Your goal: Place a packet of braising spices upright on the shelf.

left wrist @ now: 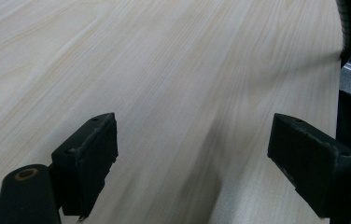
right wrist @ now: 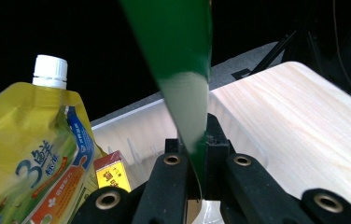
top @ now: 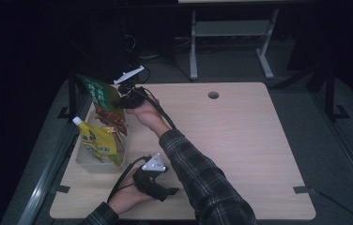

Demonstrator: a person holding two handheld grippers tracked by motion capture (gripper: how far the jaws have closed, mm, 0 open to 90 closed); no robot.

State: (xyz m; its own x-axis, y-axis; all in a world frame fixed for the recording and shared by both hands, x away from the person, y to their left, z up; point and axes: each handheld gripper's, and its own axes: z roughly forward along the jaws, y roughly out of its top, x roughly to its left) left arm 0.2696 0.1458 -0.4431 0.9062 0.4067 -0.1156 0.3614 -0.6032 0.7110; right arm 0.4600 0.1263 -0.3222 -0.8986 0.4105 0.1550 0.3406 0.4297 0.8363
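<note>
Green packet (top: 103,101) held above the clear bin (top: 84,161), not yet released.
Right gripper (right wrist: 197,156) pinches the packet beside the yellow pouch (top: 98,143) already inside; left gripper (left wrist: 194,154) rests wide, holding nothing, near the bin.

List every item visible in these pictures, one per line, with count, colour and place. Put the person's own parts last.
green packet: one, green with a food picture, held upright over the far end of the bin, also seen edge-on in the right gripper view.
yellow pouch: one, yellow with a white screw cap, standing in the bin.
small box: one, red and yellow, in the bin beside the pouch.
bin: one, clear plastic, at the table's left edge.
table: one, light wood, with a round hole near its far edge.
frame legs: grey metal, on the floor beyond the table.
right gripper: one, black, shut on the green packet.
left gripper: one, black, near edge of the table, fingers apart, holding nothing.
sleeves: dark plaid.
</note>
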